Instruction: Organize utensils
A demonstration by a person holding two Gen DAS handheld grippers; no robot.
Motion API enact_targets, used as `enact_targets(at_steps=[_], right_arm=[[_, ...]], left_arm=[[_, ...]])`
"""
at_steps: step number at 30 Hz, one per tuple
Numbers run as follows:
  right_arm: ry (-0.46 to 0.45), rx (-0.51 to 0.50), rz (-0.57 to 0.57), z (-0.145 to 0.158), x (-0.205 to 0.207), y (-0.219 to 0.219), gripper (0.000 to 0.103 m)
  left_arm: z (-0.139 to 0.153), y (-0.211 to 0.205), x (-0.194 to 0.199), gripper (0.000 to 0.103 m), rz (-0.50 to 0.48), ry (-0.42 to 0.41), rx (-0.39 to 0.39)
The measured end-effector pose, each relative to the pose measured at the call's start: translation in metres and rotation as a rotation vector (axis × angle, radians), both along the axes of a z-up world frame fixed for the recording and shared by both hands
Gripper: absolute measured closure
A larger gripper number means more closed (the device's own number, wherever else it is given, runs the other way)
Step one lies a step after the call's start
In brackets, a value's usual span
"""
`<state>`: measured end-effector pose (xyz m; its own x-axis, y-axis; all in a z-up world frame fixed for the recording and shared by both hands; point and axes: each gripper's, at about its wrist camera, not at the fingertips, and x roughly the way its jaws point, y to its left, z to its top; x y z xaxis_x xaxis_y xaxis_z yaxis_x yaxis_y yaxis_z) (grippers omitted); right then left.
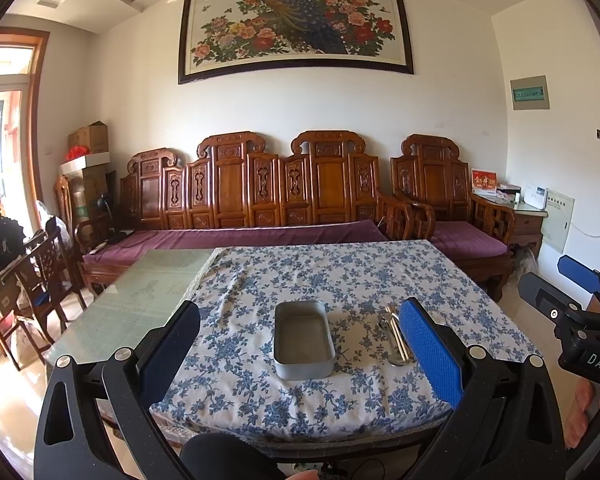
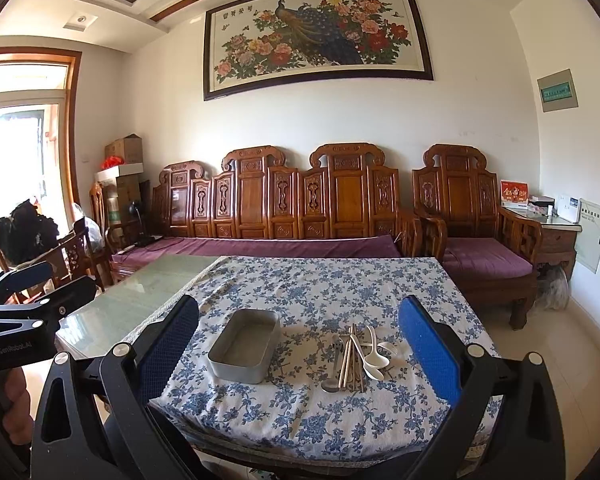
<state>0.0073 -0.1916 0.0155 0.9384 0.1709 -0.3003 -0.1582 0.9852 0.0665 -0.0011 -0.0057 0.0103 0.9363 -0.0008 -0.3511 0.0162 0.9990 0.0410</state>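
Observation:
A grey metal tray [image 1: 303, 340] [image 2: 245, 346] sits empty on the blue-flowered tablecloth [image 1: 320, 280] [image 2: 320, 292]. To its right lies a pile of utensils [image 2: 354, 356] [image 1: 396, 338]: a metal spoon [image 2: 334, 364], wooden chopsticks [image 2: 350, 356] and white ceramic spoons [image 2: 374, 356]. My left gripper [image 1: 300, 350] hangs open above the near table edge, in front of the tray. My right gripper [image 2: 300, 350] is open too, back from the pile, with nothing between its fingers. In the left wrist view the right finger hides part of the pile.
Bare glass tabletop [image 2: 140, 292] lies left of the cloth. A carved wooden sofa [image 1: 260, 200] with purple cushions stands behind the table, and an armchair [image 2: 476, 232] at the back right. Wooden chairs [image 1: 44, 272] and boxes stand at the left.

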Motion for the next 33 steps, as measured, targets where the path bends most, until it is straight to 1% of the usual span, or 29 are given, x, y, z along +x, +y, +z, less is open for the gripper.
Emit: enact_targets(at_steps=[9, 12, 14, 15, 19, 33], right_arm=[[-0.004, 0.000, 0.001, -0.001, -0.001, 0.000, 0.002], [-0.004, 0.001, 0.001, -0.001, -0.001, 0.000, 0.002], [-0.004, 0.001, 0.001, 0.008, -0.006, -0.003, 0.002], [-0.005, 0.001, 0.001, 0.007, -0.006, -0.003, 0.002], [-0.006, 0.003, 0.002, 0.007, -0.003, -0.007, 0.002], [-0.008, 0.004, -0.003, 0.006, -0.002, -0.009, 0.002]], left_arm=[[0.002, -0.001, -0.001, 0.006, 0.000, -0.003, 0.001], [0.007, -0.002, -0.001, 0.006, -0.001, -0.004, 0.000], [0.008, -0.002, -0.002, 0.006, 0.000, -0.006, 0.001], [0.018, -0.002, -0.002, 0.006, -0.004, -0.007, 0.001], [0.022, -0.003, -0.001, 0.006, -0.001, -0.006, 0.000], [0.023, 0.000, -0.003, 0.006, -0.007, -0.008, 0.001]])
